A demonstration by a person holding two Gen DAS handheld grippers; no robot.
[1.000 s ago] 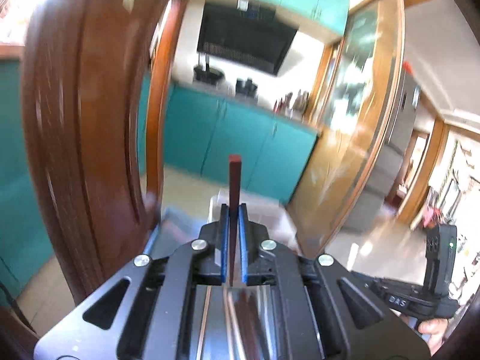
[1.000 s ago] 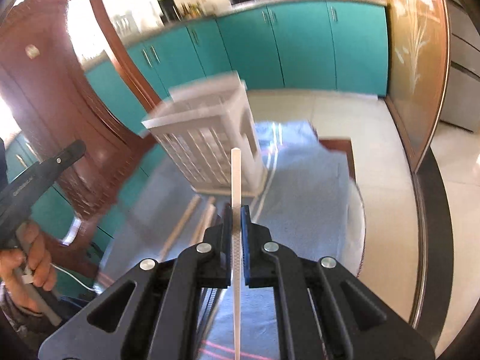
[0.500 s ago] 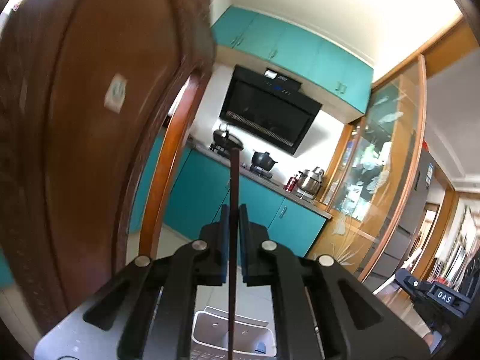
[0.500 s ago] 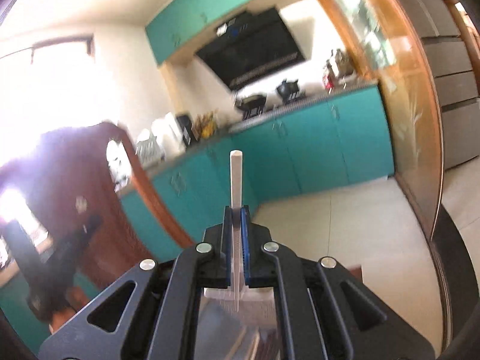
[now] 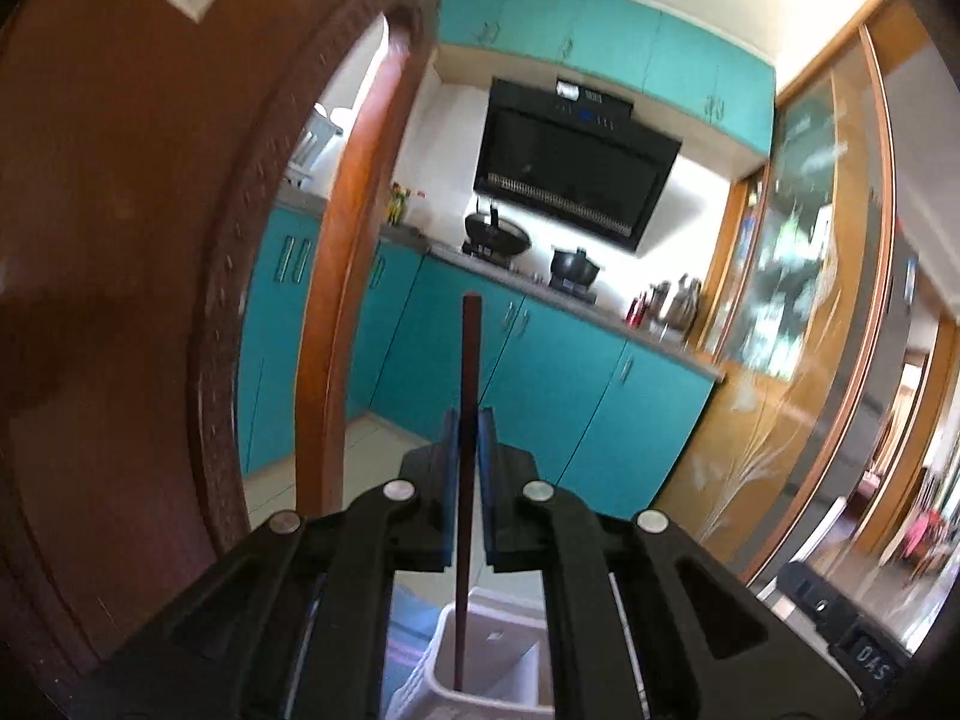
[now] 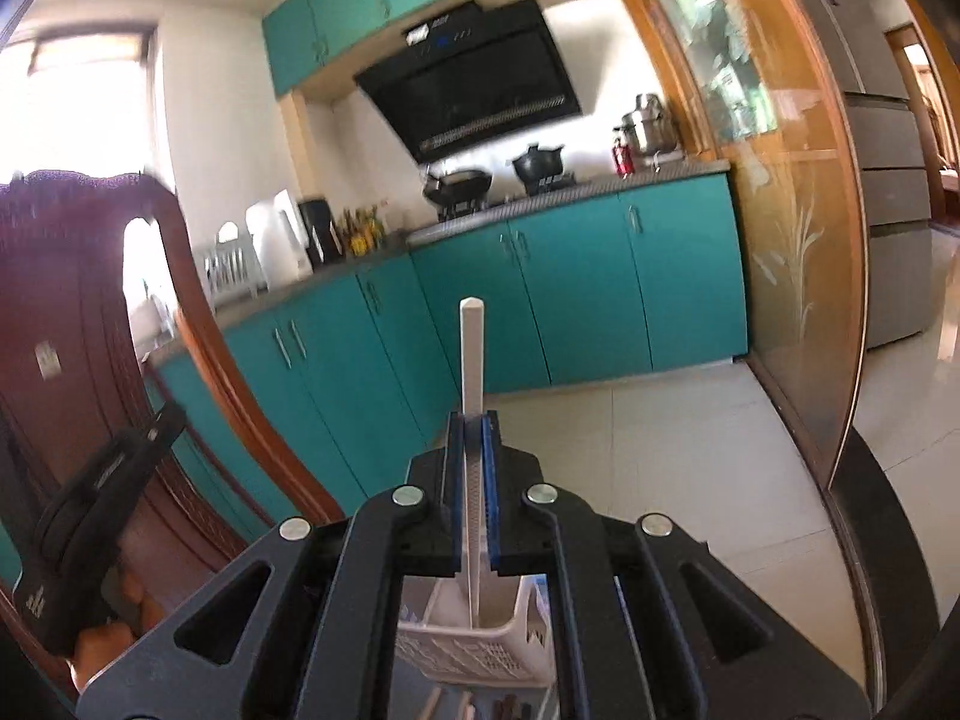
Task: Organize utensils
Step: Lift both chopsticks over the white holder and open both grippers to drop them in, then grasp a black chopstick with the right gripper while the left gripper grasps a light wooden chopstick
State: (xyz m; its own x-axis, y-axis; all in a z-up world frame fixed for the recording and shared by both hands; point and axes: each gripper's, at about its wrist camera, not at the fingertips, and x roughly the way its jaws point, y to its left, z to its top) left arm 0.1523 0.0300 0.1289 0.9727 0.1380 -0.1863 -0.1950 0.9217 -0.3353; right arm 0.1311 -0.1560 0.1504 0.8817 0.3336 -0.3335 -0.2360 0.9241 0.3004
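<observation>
Right, both grippers are loaded and up in the air. On the left wrist view, the left gripper (image 5: 470,420) has its blue pads pinched tight on a dark brown chopstick (image 5: 468,396), which stands straight along the twelve-to-six line; its top end pokes up past the fingertips at twelve o'clock, and its lower end reaches down into the white basket (image 5: 441,636) showing at six o'clock between the gripper's black links. Over on the right wrist view, the right gripper (image 6: 474,420) is clamped on a white chopstick (image 6: 471,360), also upright, tip at twelve, lower end hanging over the white slatted basket (image 6: 474,654) at six. Whether either stick touches the basket floor, I can't tell. Below that basket, a few more utensils (image 6: 468,705) lie on the surface at six o'clock, blurred. At eight o'clock in the right view, a hand (image 6: 114,618) grips the other tool's black handle. Teal cabinets (image 6: 570,288) and a black range hood (image 6: 474,96) fill the background around twelve.
</observation>
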